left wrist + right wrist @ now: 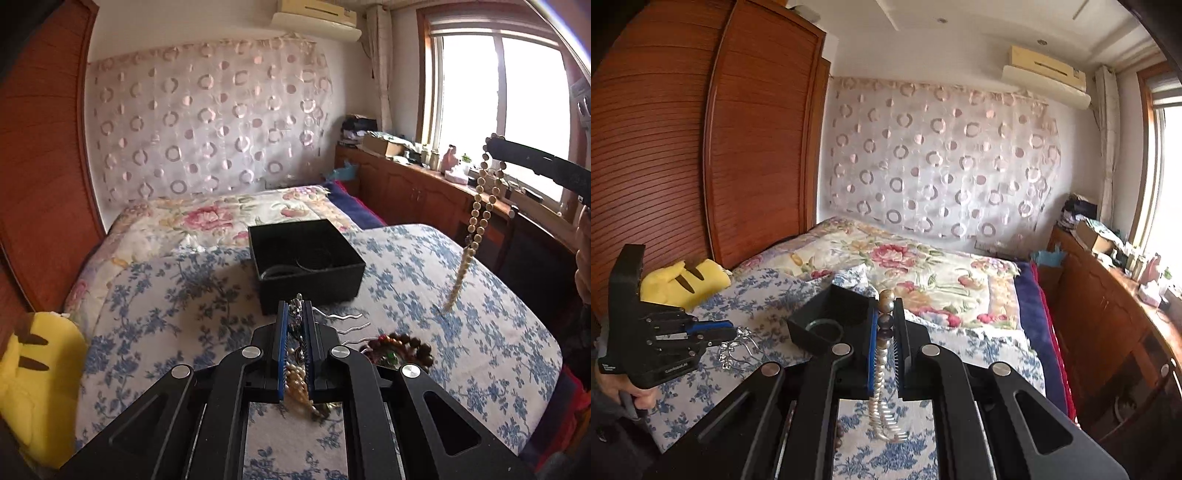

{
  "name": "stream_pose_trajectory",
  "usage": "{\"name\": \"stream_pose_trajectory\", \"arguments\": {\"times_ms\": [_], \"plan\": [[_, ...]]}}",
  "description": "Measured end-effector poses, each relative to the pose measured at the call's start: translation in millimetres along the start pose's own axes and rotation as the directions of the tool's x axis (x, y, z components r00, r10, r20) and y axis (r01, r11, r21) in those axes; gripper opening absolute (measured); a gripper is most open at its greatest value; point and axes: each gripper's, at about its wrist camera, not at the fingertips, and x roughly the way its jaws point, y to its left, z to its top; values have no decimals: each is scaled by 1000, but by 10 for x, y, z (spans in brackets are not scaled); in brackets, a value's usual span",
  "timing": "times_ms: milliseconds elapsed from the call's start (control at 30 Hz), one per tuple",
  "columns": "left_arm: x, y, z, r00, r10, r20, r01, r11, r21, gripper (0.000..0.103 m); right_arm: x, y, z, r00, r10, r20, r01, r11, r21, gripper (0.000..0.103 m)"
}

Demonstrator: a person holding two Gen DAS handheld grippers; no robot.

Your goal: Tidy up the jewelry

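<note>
Since both loads look bound for the black box (306, 258) at 12 o'clock, left gripper (297, 332) pinches a silver hairpin (340, 319), right gripper (885, 332) pinches a bead necklace (882, 354).

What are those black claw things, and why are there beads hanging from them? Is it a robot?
No robot: a person holds black tongs, one in each hand, and each carries a small camera looking along its fingers. One picture comes from the left tongs, the other from the right tongs.

Both are shut on jewelry. The left tongs pinch a silver hairpin with pearly beads. The right tongs pinch a bead necklace, which dangles down to the bed.

On the blue flowered bedspread sits an open black box with a bangle inside. Beside it lies a pile of brown bead bracelets. A yellow plush toy lies at the bed's edge.
</note>
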Motion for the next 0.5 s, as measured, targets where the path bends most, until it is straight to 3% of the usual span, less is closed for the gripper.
{"name": "stream_pose_trajectory", "arguments": {"times_ms": [500], "plan": [[181, 268, 345, 999, 19, 29, -18, 999, -38, 7, 338, 19, 364, 999, 47, 9, -47, 999, -12, 9]]}}
